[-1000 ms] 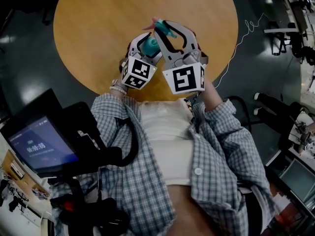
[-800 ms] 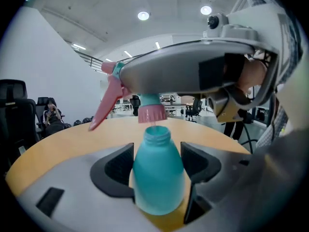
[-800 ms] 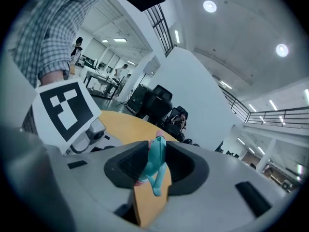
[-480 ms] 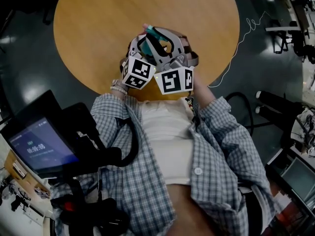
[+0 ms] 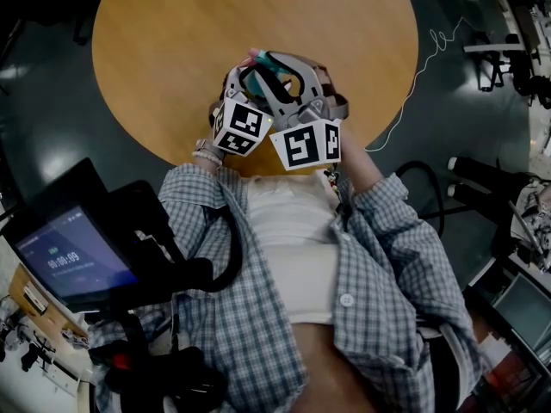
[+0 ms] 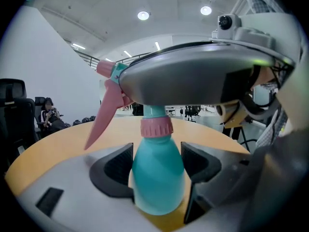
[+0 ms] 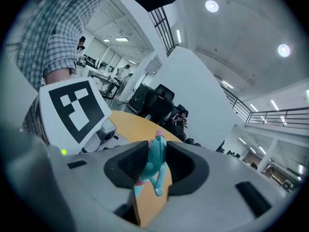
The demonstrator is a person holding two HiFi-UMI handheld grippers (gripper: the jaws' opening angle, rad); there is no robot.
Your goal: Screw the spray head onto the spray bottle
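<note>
A teal spray bottle (image 6: pixel 157 178) with a pink collar (image 6: pixel 156 127) stands upright between my left gripper's (image 6: pixel 157 166) pads, which are shut on its body. The spray head sits on the bottle's neck, its pink trigger (image 6: pixel 104 115) pointing left. My right gripper (image 7: pixel 157 161) is shut on the teal spray head (image 7: pixel 155 166) from above, and its grey jaw (image 6: pixel 193 76) hides the head's top in the left gripper view. In the head view both grippers meet over the round wooden table (image 5: pixel 172 41), left gripper (image 5: pixel 250 77) beside right gripper (image 5: pixel 280 63), with the spray head (image 5: pixel 265 58) between them.
A dark monitor (image 5: pixel 73 256) stands at the lower left by the person's body. A thin cable (image 5: pixel 413 84) runs over the dark floor to the right. Black office chairs (image 7: pixel 154 100) and a seated person (image 6: pixel 50 115) are beyond the table.
My right gripper has moved left and down with the spray head, closing in on the left gripper and the bottle. The left gripper has held still.
</note>
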